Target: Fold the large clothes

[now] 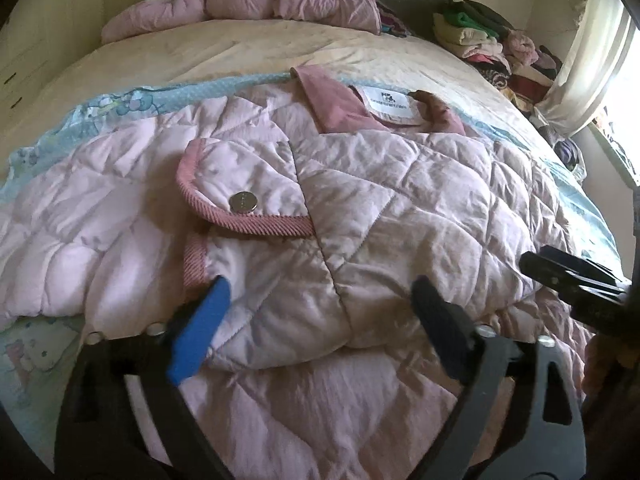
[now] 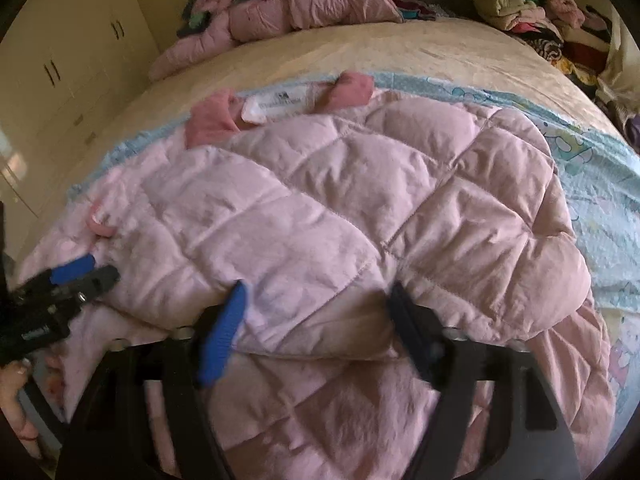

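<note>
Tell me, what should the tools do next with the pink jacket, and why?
Probably close both on the jacket's near folded edge. The left tool and right tool are open, straddling that edge, and the collar end is still unfolded.

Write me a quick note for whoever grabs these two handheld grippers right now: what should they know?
Left gripper: jaws open, holding nothing, over the folded-in panel with the snap pocket.
Right gripper: jaws open, holding nothing, at the edge of the folded-over right side.
Pink quilted jacket: lies flat on the bed, collar and label at the far end.
Done: both sides appear folded in toward the middle.
Left: probably fold the near hem up toward the collar, then set it aside. Another pink garment lies unfolded by the headboard.
</note>
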A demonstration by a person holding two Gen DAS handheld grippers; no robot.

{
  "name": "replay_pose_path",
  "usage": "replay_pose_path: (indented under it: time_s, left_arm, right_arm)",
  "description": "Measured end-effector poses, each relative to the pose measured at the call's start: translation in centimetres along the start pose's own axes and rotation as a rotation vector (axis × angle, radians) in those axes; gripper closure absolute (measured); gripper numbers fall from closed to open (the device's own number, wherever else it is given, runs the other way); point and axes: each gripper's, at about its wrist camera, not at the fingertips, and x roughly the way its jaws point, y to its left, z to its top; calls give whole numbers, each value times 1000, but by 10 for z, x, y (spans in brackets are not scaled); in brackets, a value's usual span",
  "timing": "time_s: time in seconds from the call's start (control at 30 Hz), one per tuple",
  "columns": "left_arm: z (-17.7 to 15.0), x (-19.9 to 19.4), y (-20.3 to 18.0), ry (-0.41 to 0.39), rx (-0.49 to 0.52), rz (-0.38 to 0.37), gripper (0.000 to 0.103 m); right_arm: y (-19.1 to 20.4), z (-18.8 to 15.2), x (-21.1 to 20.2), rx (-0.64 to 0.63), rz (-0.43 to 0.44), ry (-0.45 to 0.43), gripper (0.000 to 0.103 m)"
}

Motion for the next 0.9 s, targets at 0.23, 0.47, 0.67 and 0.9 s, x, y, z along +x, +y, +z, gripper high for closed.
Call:
replay_pose_path:
  time_s: [0.23,0.47,0.67,0.9]
  left_arm:
    - [-3,-12,-8,-4,25,61,9]
    - [-4,-29,-7,-30,6,48,9]
    - [-6,-47,-4,-51,18,107,9]
    - [-7,-62,-1,-76,36,129,9]
  right_arm:
    - [6,-2,-29,-6,0,-74,4]
    - [7,-7,-45,-3,-10,-97,4]
    - [13,-11,-59,-10,1,-110,4]
    - [33,-10,-78,-39,14,-130,4]
